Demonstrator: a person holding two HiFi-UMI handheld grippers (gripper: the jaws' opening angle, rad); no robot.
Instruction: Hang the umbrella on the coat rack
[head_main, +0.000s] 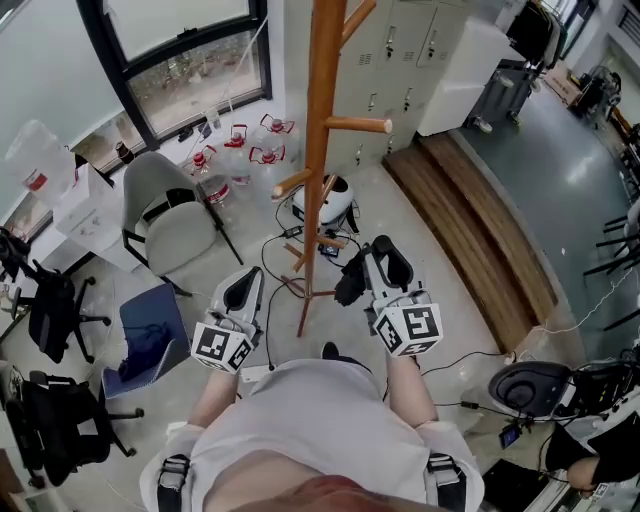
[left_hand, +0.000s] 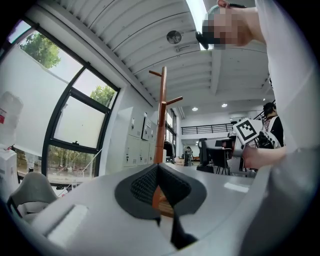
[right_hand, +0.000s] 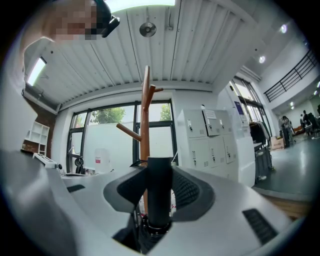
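The wooden coat rack stands straight ahead, with pegs sticking out to the right and lower left. My right gripper is shut on the handle of a folded black umbrella, just right of the pole. In the right gripper view the black umbrella handle stands upright between the pads, with the coat rack behind it. My left gripper is left of the pole, shut and holding nothing. The left gripper view shows the coat rack past the closed tips.
A grey chair stands to the left and several red-capped water jugs sit by the window. A white round device and cables lie at the rack's foot. A wooden step and lockers are on the right.
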